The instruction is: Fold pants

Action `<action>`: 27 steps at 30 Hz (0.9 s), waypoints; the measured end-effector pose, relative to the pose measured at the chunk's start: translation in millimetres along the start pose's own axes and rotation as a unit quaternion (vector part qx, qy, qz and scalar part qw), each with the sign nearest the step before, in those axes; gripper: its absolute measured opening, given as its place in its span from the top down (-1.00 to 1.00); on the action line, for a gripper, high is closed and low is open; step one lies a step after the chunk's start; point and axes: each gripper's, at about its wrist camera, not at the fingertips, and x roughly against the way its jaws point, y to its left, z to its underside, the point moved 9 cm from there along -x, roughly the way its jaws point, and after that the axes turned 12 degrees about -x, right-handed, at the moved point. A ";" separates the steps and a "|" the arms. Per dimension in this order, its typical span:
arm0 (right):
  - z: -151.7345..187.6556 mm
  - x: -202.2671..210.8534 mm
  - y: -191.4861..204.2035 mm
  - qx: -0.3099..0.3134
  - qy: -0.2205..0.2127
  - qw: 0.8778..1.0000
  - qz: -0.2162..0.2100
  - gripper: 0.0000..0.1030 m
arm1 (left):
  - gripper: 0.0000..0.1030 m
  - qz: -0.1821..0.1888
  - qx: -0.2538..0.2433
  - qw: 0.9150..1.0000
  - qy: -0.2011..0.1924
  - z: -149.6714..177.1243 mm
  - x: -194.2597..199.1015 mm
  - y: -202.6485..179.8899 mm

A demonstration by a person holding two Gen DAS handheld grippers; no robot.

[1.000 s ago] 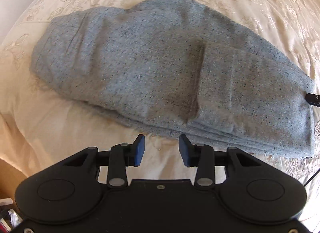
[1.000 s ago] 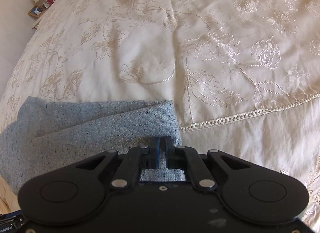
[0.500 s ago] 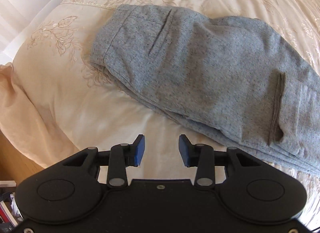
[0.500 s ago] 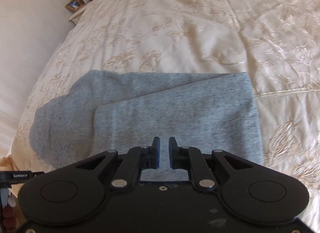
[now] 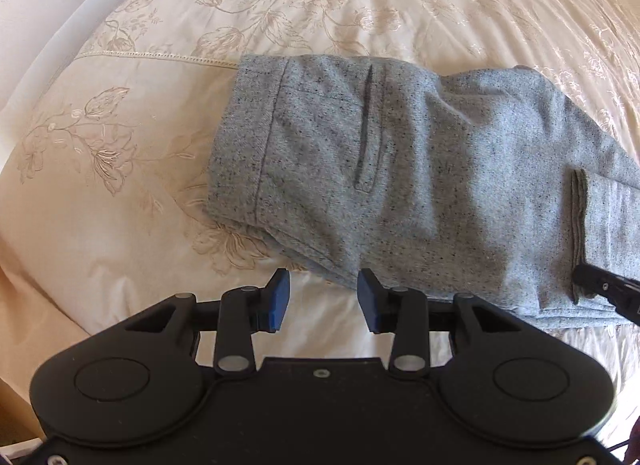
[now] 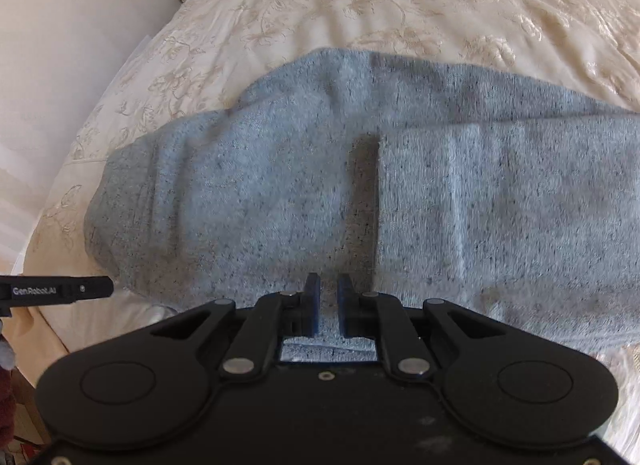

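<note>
Pants (image 5: 420, 185) — grey speckled knit, already doubled lengthwise — lie across a cream embroidered bedspread (image 5: 120, 193) near the edge of the bed, the waistband end (image 5: 244, 145) pointing left in the left wrist view and the leg end folded back over the middle, its cuff edge (image 5: 578, 233) standing as a raised ridge. The left tongs (image 5: 323, 299) hover just off the near edge of the cloth below the waistband, blue pads well apart and holding nothing. The right tongs (image 6: 328, 305) sit low over the near edge beside the folded-back leg panel (image 6: 500, 217); their pads stand nearly together with a narrow gap, and whether a layer of cloth is pinched between them cannot be told from these views. A slim black part of the other tool pokes in at the margin of each view.

By the look of it, one cross fold is laid and the work is between folds: the bundle is still long, and the waistband half remains flat. The next move likely calls for the left tongs to close on the waistband's near corner, through all layers, with the right taking a matching hold, then carrying that end over the folded leg — squarely, so edges line up and the soft knit does not slide or bunch.
</note>
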 end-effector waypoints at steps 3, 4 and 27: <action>23.7 -20.5 -7.4 0.001 0.023 0.999 0.041 0.80 | 0.06 0.015 0.007 1.000 0.002 -0.5 -5.6 16.1; 26.3 -21.5 -6.8 0.008 0.013 0.999 0.045 0.81 | 0.06 0.023 0.011 1.000 0.001 -0.5 -7.2 19.9; 25.4 -35.3 7.7 0.008 0.012 0.996 0.092 0.82 | -0.44 0.090 0.072 0.993 0.009 -3.9 -52.7 49.2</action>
